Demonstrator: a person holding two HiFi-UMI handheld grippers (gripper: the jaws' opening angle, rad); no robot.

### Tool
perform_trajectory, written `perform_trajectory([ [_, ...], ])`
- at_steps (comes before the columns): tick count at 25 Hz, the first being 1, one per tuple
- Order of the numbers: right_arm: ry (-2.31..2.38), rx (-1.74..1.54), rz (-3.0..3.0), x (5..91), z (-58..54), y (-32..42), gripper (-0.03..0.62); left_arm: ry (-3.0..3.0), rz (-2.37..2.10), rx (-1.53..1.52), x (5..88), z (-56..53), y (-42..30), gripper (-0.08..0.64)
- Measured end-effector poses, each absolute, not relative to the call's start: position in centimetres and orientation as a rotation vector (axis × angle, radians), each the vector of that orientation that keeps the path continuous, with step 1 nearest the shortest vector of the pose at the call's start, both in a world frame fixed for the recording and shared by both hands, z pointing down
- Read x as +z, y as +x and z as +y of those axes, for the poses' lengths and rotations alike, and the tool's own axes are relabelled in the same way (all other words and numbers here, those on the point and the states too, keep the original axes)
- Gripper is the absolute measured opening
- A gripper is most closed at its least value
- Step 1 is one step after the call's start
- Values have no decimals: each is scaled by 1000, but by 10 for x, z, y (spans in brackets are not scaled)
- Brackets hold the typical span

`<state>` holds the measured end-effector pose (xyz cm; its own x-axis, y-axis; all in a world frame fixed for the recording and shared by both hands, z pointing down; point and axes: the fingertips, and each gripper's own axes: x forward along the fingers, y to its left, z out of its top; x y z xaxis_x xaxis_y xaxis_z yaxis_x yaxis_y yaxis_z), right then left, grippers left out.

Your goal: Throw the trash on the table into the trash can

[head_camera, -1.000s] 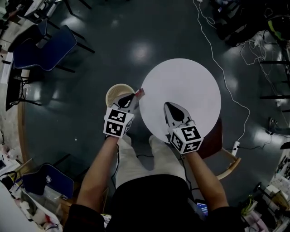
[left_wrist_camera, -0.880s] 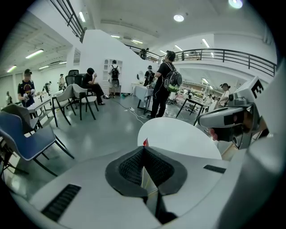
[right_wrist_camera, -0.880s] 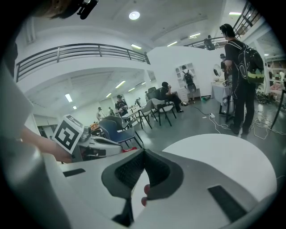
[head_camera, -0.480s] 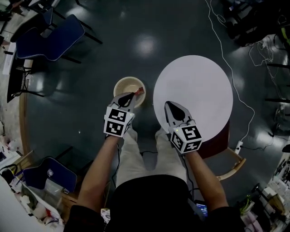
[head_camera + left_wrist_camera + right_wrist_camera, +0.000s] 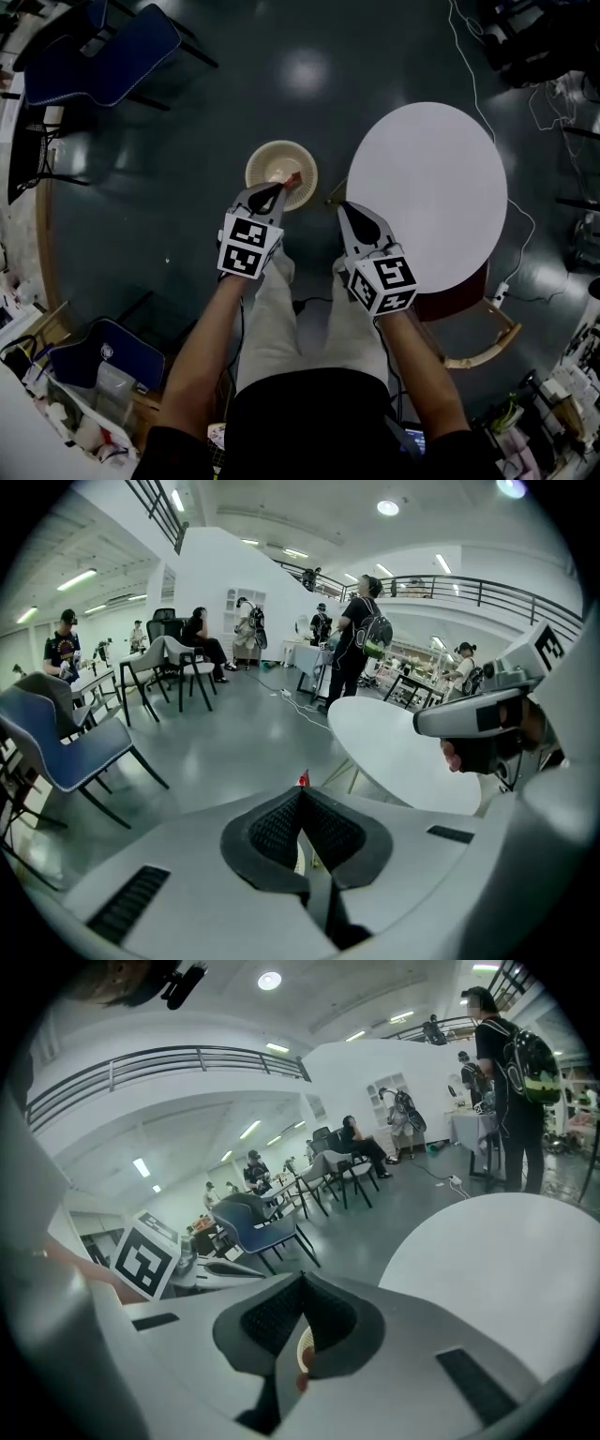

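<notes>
Overhead view of a person standing on a dark, glossy floor with a two-jaw claw in each hand.

The left gripper (image 5: 277, 192) has its jaws pressed together, pinching a small red scrap of trash (image 5: 293, 178) at the very tips. In the left gripper view the black ribbed pads meet in a point (image 5: 302, 791), and only a sliver of the red scrap (image 5: 303, 780) pokes out above them.

The right gripper (image 5: 346, 207) also has its jaws drawn together. In its own view the pads touch at the tip (image 5: 301, 1277) with nothing between them. It hangs over the floor beside the near left edge of the round white table (image 5: 427, 187).

From the head view, the red scrap sits over the right-hand rim of a round beige trash can (image 5: 261, 167) standing on the floor. The left claw tips reach just over the can's near edge. How high the scrap is above the can cannot be told. The can lies left of the table and apart from it. A slice of the trash can (image 5: 305, 1347) also shows through the gap under the right claw's pads.

Count: two claws, one red scrap, one trash can, one white table and two blue chairs, one at the upper left (image 5: 98, 56) and one at the lower left (image 5: 112, 361).
</notes>
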<state>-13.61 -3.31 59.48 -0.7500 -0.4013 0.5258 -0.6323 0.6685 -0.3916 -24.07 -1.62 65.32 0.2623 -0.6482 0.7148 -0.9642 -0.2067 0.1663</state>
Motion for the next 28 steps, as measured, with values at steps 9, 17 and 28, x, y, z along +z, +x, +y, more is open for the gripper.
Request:
perform_trajectory([
  [9,857,871,-2430,661,-16,-177,17,1912,-1413,693,726,1,-276,14],
  [17,858,867,-2402,715,-6,-211,17,1909,-1382,686,787,5,-299,14],
  [28,871,909,-2349,794,4,-233,17,1862,-1339,684,890,15,-319,14],
])
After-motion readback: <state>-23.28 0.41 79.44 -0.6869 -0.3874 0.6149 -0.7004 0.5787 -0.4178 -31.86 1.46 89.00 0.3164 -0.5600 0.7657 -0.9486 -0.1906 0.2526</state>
